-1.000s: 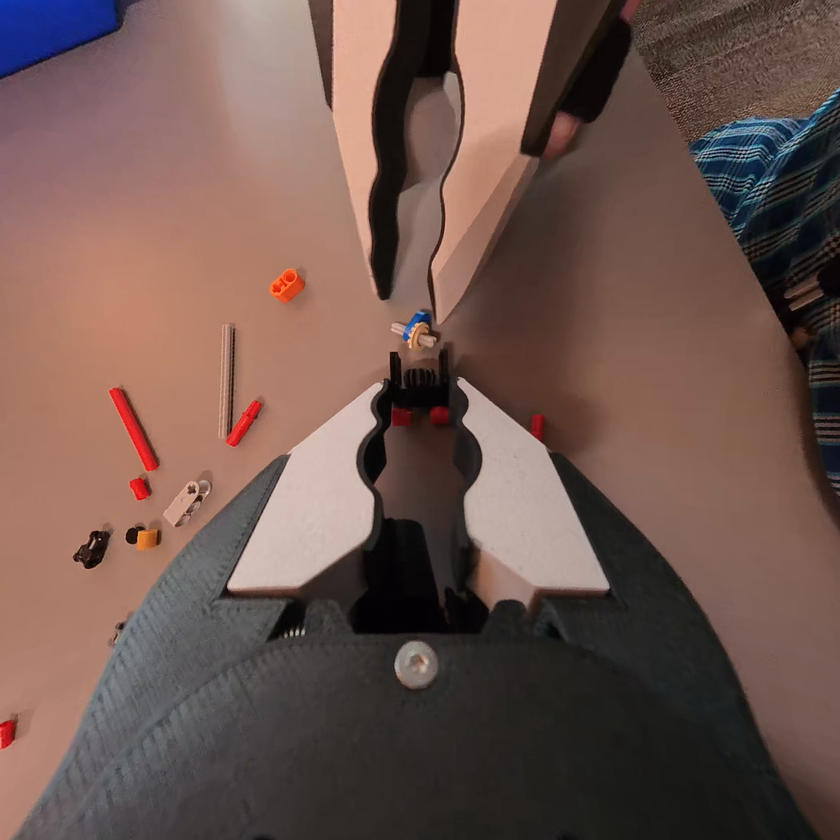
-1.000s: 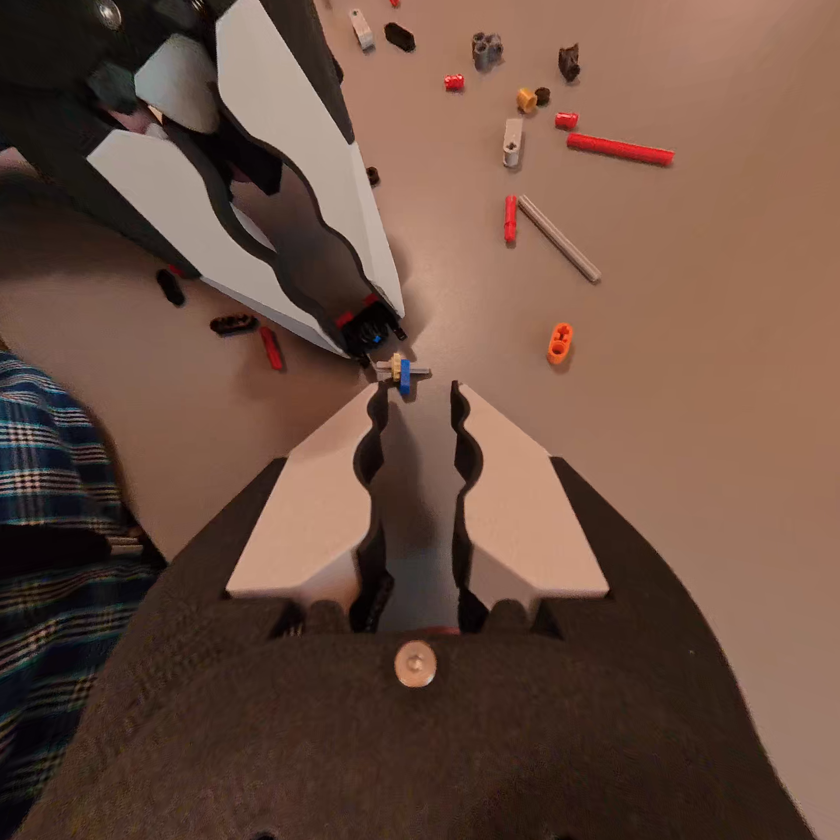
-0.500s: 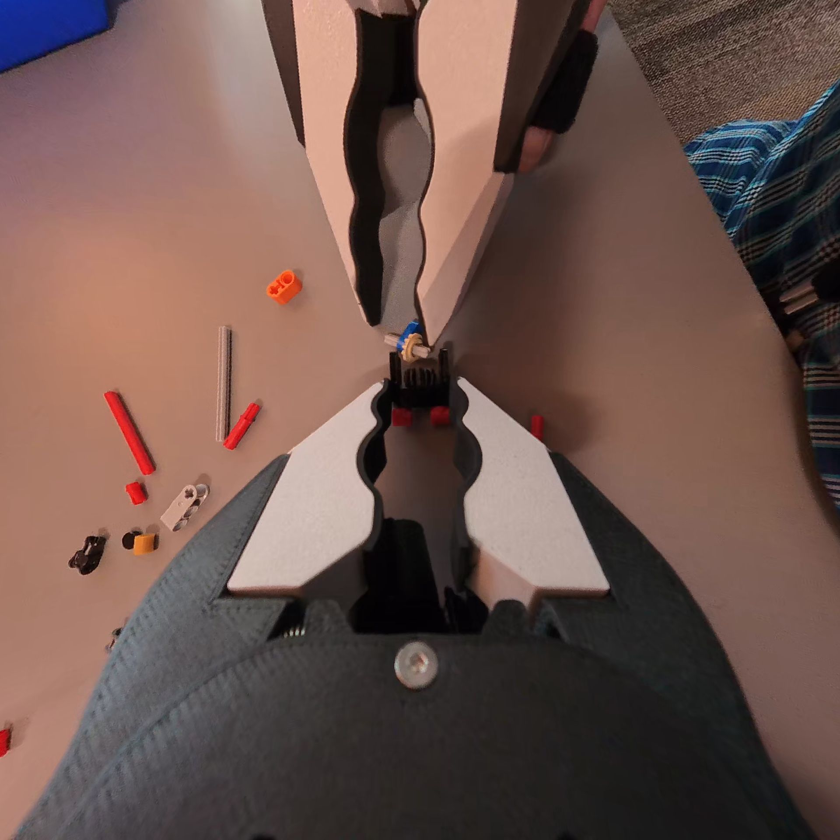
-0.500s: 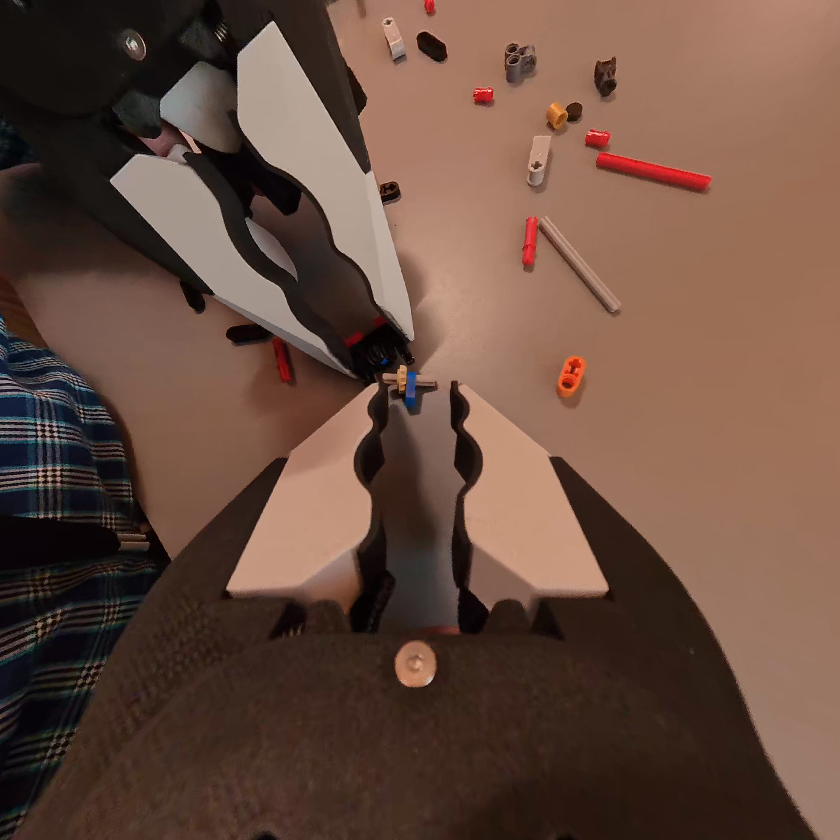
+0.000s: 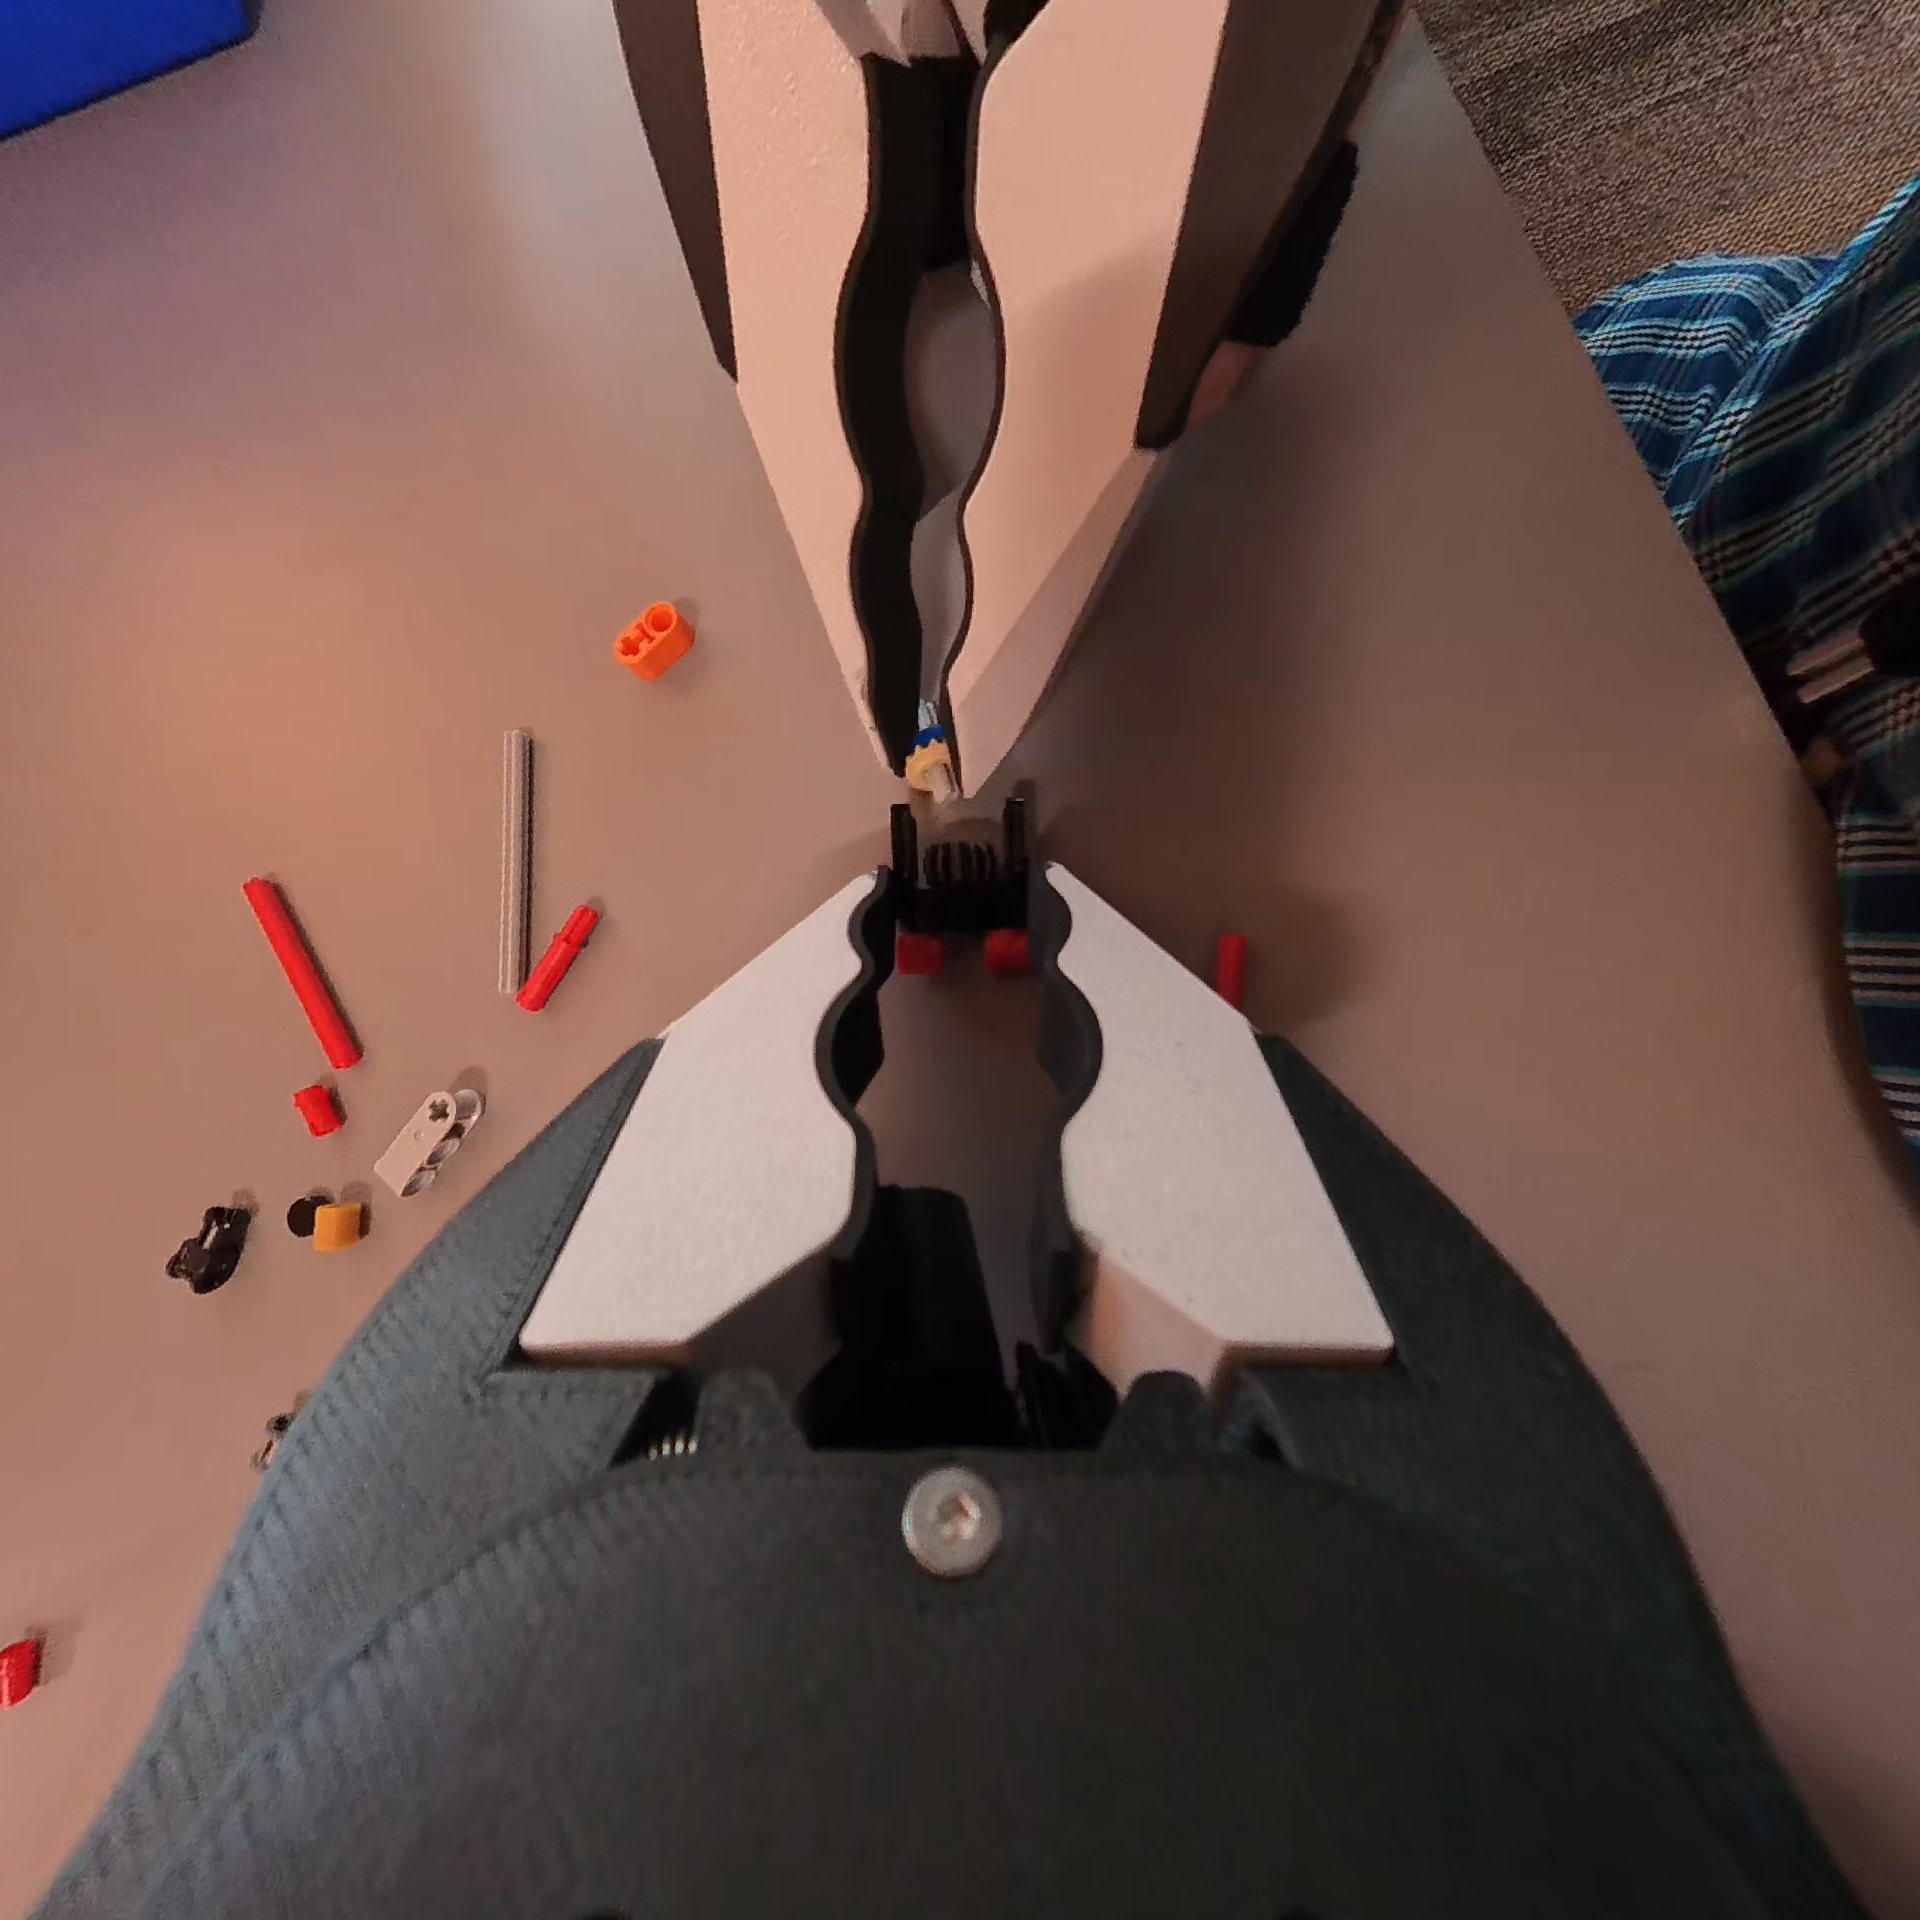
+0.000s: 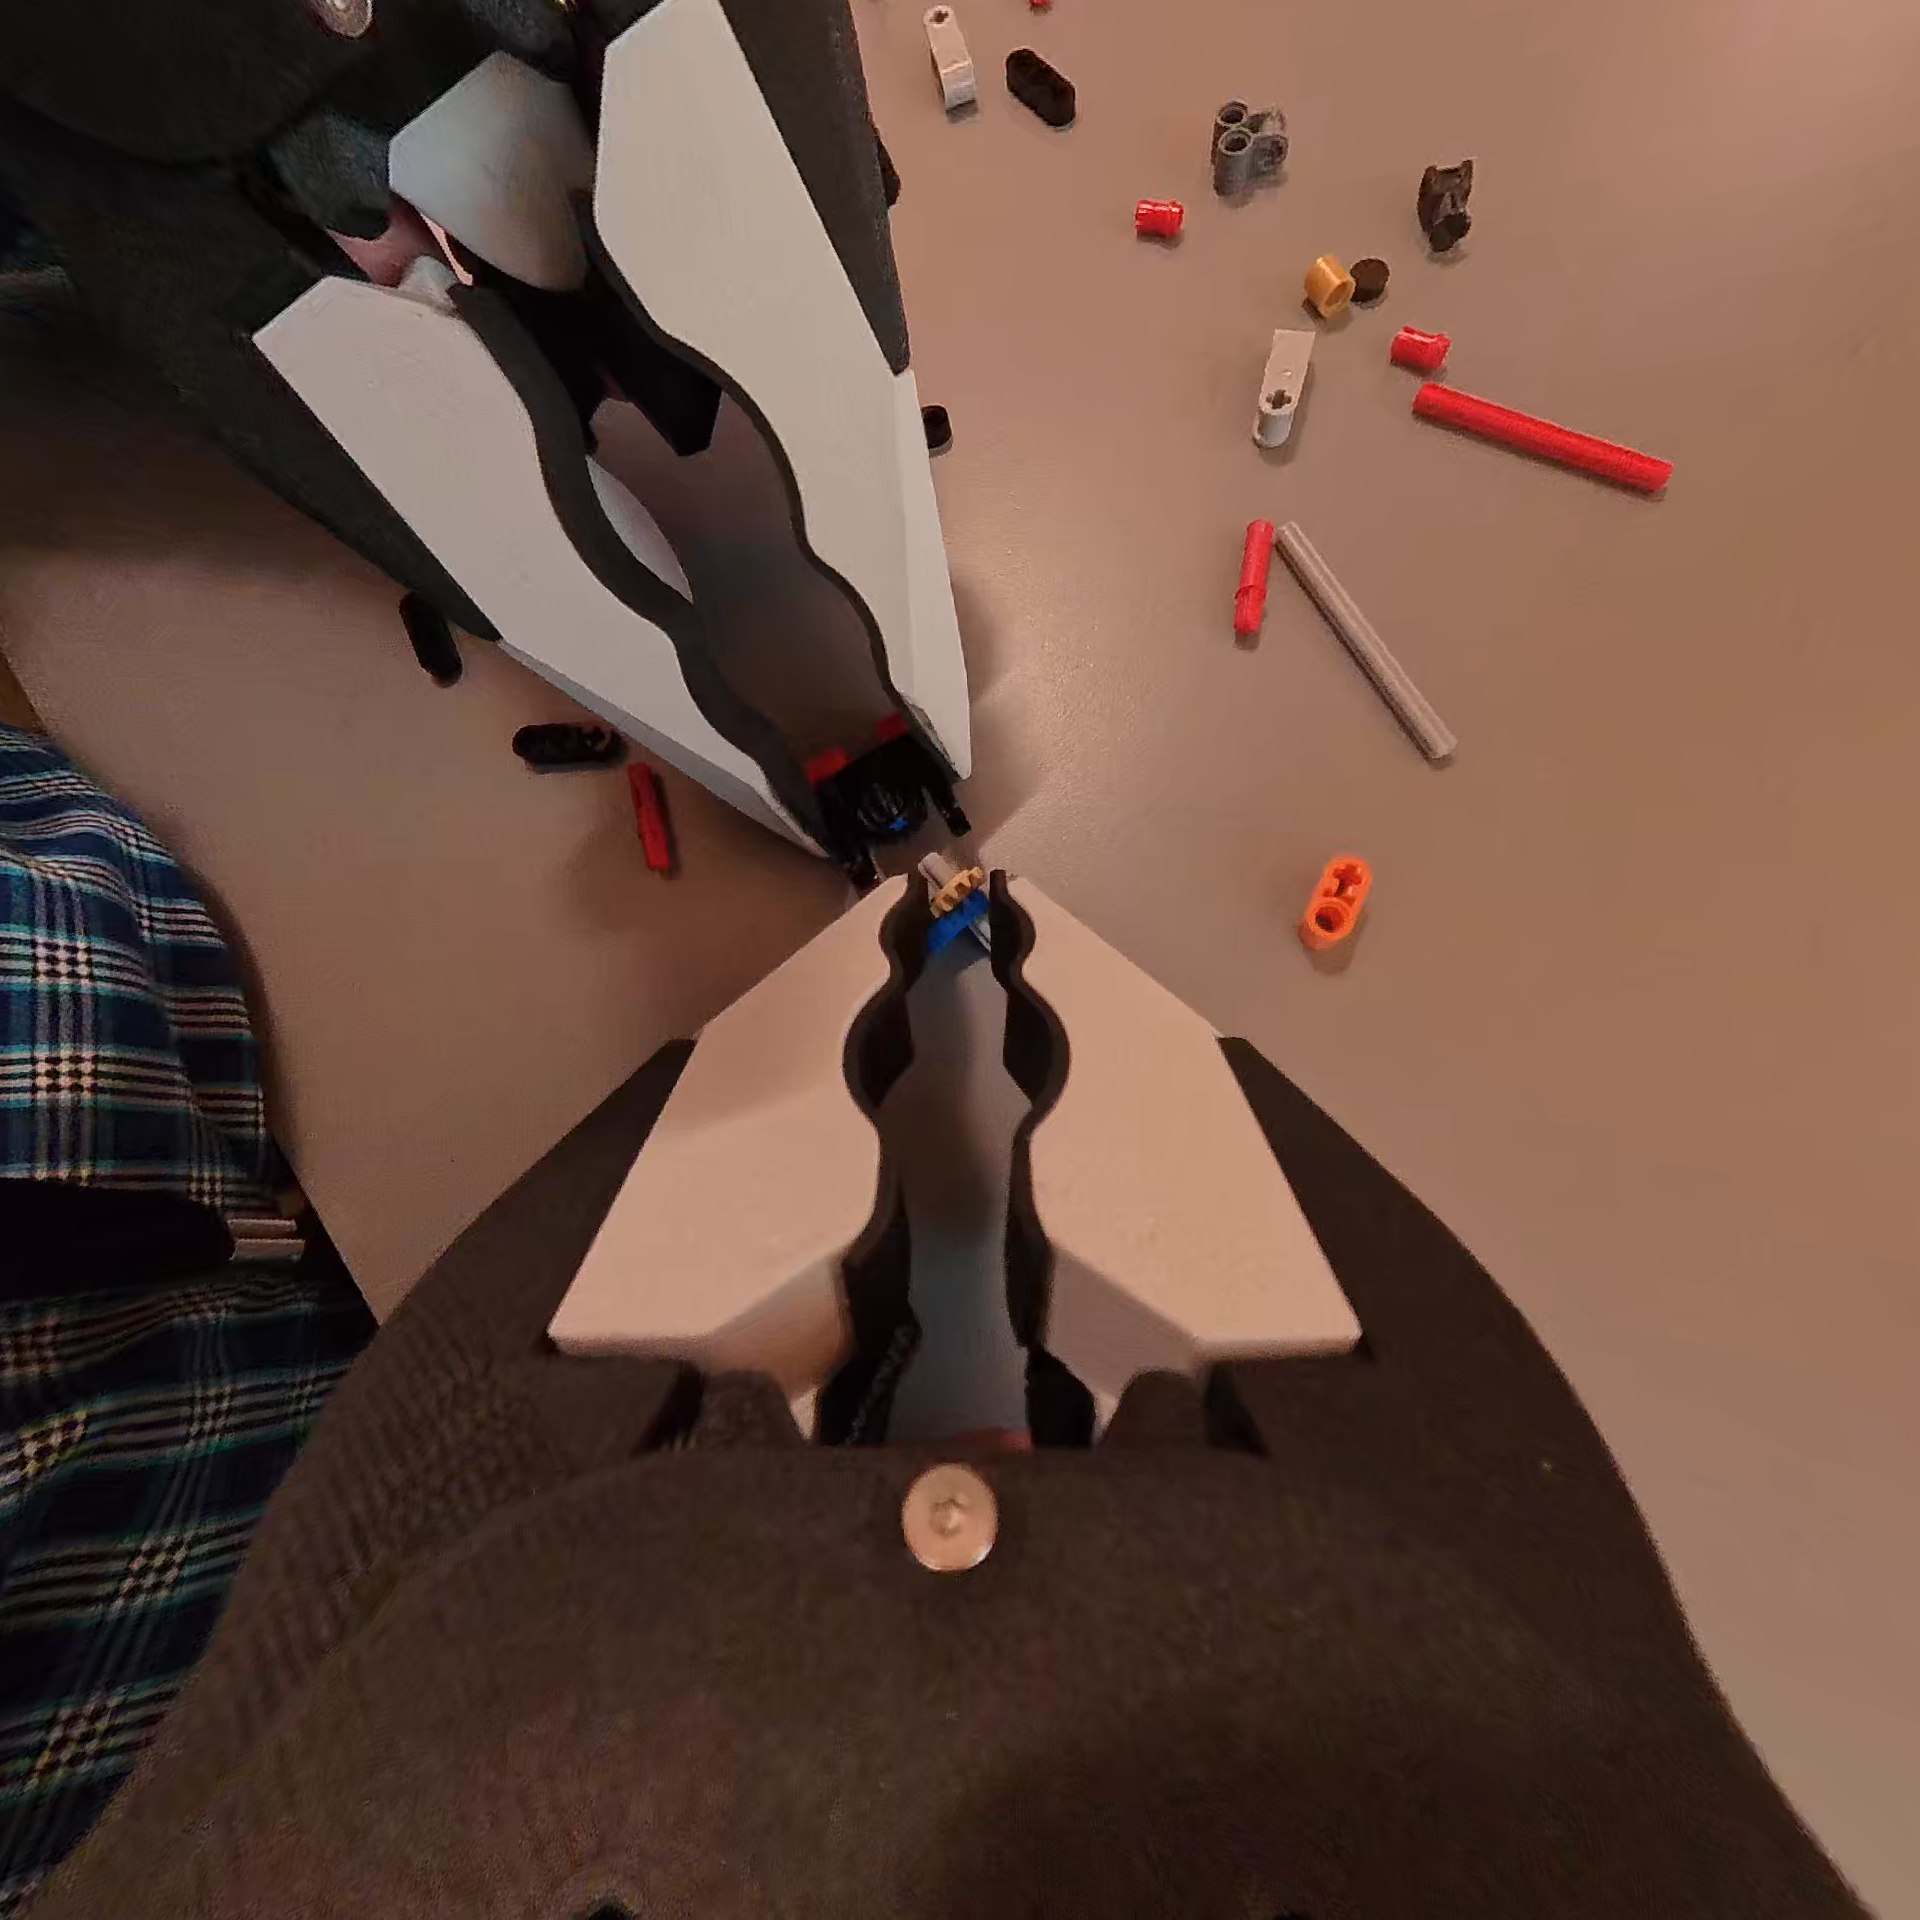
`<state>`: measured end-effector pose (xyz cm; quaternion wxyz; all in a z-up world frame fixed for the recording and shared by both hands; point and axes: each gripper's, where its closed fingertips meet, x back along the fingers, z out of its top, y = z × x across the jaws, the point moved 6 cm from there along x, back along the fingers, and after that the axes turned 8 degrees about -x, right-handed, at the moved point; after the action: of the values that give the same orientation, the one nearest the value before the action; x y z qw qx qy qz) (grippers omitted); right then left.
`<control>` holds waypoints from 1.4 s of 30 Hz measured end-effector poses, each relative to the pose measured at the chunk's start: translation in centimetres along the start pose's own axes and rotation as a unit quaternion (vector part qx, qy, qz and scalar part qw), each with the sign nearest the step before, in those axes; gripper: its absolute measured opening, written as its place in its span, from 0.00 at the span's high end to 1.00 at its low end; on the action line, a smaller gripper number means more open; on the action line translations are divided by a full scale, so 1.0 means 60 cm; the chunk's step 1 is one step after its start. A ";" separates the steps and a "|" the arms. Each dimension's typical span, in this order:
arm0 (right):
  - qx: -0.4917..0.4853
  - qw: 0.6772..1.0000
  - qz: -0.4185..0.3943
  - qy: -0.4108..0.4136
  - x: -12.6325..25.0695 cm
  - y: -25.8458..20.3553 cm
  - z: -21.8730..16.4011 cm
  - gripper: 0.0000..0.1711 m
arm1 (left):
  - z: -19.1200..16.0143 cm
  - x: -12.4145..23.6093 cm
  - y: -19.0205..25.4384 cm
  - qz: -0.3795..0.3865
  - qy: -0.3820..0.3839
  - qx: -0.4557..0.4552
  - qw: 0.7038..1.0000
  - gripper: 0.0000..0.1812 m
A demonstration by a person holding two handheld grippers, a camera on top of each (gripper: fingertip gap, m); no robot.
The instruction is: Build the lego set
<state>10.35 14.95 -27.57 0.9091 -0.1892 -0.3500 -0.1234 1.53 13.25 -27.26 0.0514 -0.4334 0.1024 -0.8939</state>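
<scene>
Right gripper [image 6: 951, 899] pinching small gear axle [image 6: 954, 896], tip-to-tip with left gripper [image 5: 961, 894] clamping black assembly [image 5: 961, 873], seemingly just apart

Orange connector [image 5: 652, 641]; red axle [image 5: 301, 972]; blue-plaid sleeve [image 5: 1787, 436].

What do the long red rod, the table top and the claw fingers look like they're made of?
Long red rod: probably moulded plastic, even colour, slight sheen. Table top: smooth matte brown-grey, laminate or similar; can't tell. Claw fingers: white, finely grainy faces, dark wavy inner pads; likely printed plastic.
</scene>
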 end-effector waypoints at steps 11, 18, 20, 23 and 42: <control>0.206 0.977 0.028 -0.051 0.006 -0.022 0.005 0.86 | -0.002 0.005 0.001 -0.011 -0.009 -0.014 1.000 0.87; 0.079 0.996 -0.015 -0.028 0.032 -0.028 -0.009 0.85 | -0.001 0.003 0.003 -0.026 0.002 -0.014 1.000 0.87; 0.048 0.998 -0.038 -0.029 0.032 -0.027 -0.024 0.86 | 0.002 0.001 0.005 -0.031 0.004 -0.019 0.999 0.87; -0.002 0.999 -0.035 -0.010 0.028 -0.026 -0.032 0.85 | 0.006 -0.001 0.007 -0.034 0.004 -0.025 0.999 0.87; -0.020 1.000 -0.005 0.004 0.018 -0.018 -0.022 0.88 | 0.014 -0.005 0.017 -0.053 0.001 -0.014 0.999 0.87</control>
<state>11.51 13.35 -27.47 0.9059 -0.2053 -0.3445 -0.1361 2.35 12.17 -27.21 -0.0023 -0.4376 0.0923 -0.8944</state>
